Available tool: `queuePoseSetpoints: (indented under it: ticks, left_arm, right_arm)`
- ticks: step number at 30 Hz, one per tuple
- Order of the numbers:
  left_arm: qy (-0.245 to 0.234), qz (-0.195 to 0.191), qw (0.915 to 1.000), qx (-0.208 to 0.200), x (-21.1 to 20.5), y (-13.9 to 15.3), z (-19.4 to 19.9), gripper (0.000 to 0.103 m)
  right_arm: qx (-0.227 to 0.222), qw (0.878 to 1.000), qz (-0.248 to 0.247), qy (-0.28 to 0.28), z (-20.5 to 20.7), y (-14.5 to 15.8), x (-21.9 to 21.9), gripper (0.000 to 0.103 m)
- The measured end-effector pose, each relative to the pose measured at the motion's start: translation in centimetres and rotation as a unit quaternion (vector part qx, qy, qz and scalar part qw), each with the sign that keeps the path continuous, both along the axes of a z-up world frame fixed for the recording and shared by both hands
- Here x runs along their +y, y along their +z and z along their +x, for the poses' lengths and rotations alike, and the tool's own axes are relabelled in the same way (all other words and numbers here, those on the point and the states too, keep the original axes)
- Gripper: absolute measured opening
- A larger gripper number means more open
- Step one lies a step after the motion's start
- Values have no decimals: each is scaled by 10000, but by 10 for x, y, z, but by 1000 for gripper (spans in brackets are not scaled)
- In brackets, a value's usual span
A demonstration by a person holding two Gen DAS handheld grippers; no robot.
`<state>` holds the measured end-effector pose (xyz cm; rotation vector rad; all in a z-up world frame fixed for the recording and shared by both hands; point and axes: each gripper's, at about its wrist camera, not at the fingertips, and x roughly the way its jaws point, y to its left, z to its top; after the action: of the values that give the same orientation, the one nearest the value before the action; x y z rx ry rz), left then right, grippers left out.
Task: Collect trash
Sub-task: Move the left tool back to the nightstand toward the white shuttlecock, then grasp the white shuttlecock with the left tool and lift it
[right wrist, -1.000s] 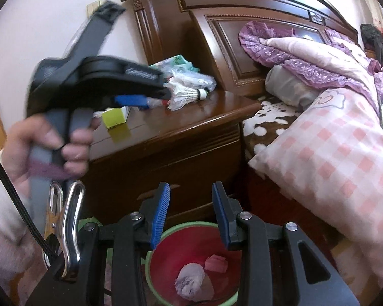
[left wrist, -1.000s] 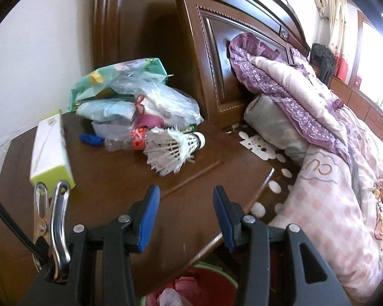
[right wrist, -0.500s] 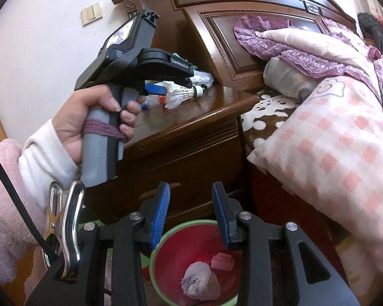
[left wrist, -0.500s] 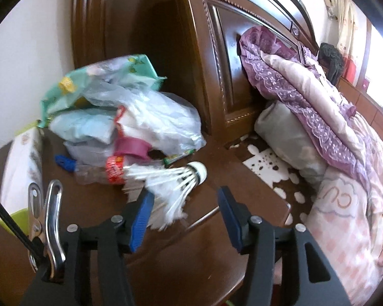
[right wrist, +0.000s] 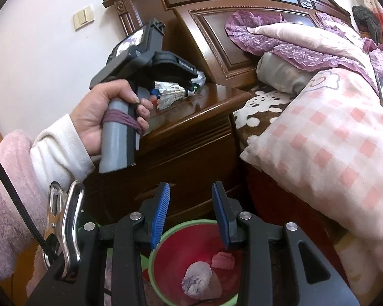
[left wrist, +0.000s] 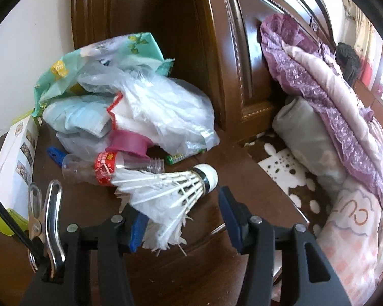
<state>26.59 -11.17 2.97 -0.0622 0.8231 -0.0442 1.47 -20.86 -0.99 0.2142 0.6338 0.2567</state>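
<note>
A white feather shuttlecock (left wrist: pixel 171 193) lies on the dark wooden nightstand (left wrist: pixel 242 168), cork end pointing right. My left gripper (left wrist: pixel 183 219) is open and straddles its feathered skirt; the right pad stands clear of it, and the feathers cover part of the left pad. In the right wrist view a hand (right wrist: pixel 102 112) holds that gripper over the shuttlecock (right wrist: pixel 171 93). My right gripper (right wrist: pixel 191 211) hangs open with nothing between its fingers, above a red bin with a green rim (right wrist: pixel 155 255). A crumpled tissue (right wrist: pixel 199 278) lies in the bin.
Behind the shuttlecock lie a clear plastic bottle (left wrist: pixel 94 168) with a red label, a green battery (left wrist: pixel 178 156), a blue peg (left wrist: pixel 55 153) and a heap of plastic bags (left wrist: pixel 153 107). A white and green box (left wrist: pixel 12 168) lies left. The headboard and a pink checked pillow (right wrist: pixel 332 140) are right.
My left gripper has moved forward and down over the nightstand, its jaws have widened, and the shuttlecock's feathers now lie between them. The right gripper has stayed above the bin.
</note>
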Motion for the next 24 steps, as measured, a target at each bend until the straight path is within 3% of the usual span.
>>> queuePoseSetpoints:
  ticks: [3, 5, 8, 17, 24]
  left_arm:
    - [16, 37, 10000, -28, 0, -1, 0, 55]
    - [45, 69, 9999, -61, 1, -1, -1, 34]
    - [-81, 80, 9998, -141, 1, -1, -4, 17]
    - [-285, -98, 9992, -248, 7, 2, -26, 9]
    - [-349, -190, 9978, -529, 22, 21, -51, 5]
  right_arm:
    - [3, 10000, -41, 6, 0, 0, 2, 35]
    - [-11, 10000, -81, 12, 0, 0, 3, 35]
    - [-20, 10000, -84, 3, 0, -1, 2, 35]
    - [97, 9996, 272, 78, 4, -6, -4, 35]
    - [95, 9997, 200, 74, 3, -7, -3, 35]
